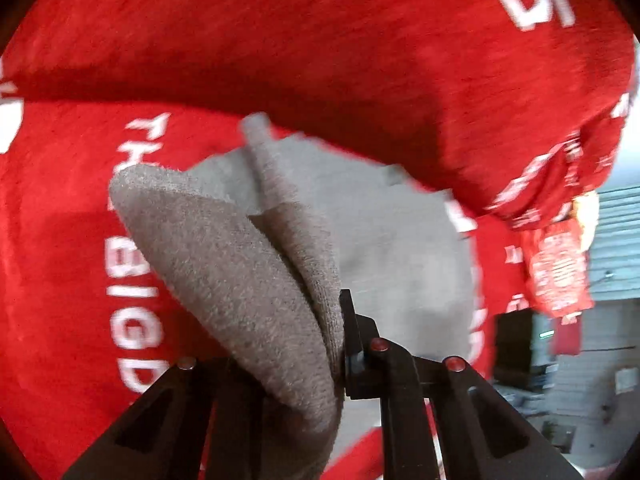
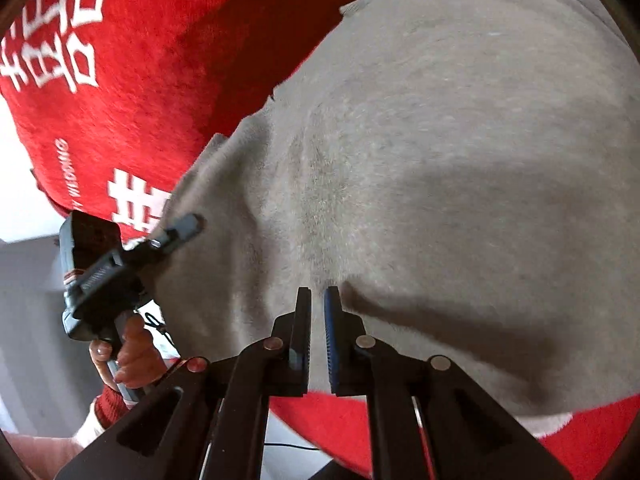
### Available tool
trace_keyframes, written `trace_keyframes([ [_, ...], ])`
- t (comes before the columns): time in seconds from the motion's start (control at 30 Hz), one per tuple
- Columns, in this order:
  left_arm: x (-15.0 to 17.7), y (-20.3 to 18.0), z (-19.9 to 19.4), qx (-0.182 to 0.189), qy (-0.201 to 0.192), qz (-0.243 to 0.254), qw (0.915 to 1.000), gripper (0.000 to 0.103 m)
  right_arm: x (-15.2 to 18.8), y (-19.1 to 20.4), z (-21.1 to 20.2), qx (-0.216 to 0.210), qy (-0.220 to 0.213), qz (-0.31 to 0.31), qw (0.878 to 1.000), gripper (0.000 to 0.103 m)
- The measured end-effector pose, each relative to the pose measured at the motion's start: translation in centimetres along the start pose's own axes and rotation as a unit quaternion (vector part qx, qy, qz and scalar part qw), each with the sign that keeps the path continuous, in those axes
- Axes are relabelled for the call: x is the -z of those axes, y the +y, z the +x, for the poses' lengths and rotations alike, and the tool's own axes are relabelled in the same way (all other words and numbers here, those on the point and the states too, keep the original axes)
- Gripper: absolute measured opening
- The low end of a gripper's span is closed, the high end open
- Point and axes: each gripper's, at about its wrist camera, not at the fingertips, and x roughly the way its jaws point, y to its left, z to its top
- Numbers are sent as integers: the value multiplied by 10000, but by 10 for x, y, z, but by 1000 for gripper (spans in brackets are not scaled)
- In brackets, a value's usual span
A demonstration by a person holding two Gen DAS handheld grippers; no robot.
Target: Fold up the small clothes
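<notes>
Left gripper (image 1: 340,344) jaws clamped on a bunched fold of the grey garment (image 2: 420,168), lifted off the red cloth (image 1: 280,40). Right gripper (image 2: 318,312) jaws nearly closed, tips against the garment; grip unclear. Garment lies on the cloth.

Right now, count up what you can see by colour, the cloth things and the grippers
Grey garment: 1
Red printed cloth: 1
Black grippers: 2, the left gripper and the right gripper
Total: 4

Grey garment (image 2: 420,168) on red cloth (image 2: 132,92)
</notes>
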Motion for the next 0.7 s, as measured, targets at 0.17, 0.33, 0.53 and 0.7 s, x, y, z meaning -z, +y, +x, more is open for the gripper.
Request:
trace_keyframes([
  [0.17,-11,-80,2,330,-126,545,9979,16,0,-19,-44,-307,-179,188,9992,9],
  [0.33,-16,-182,51,248,-54,1318,9909,16,-5,-50,-92,-451,-580,425,9964,10],
  [0.53,8,-255,168,-629,593,2222,9712,17,-8,-115,-126,-498,-849,1127,9887,10],
  [0.7,23,-264,216,-1200,808,2412,9596,17,-5,-147,-132,-619,-862,1514,9828,10],
])
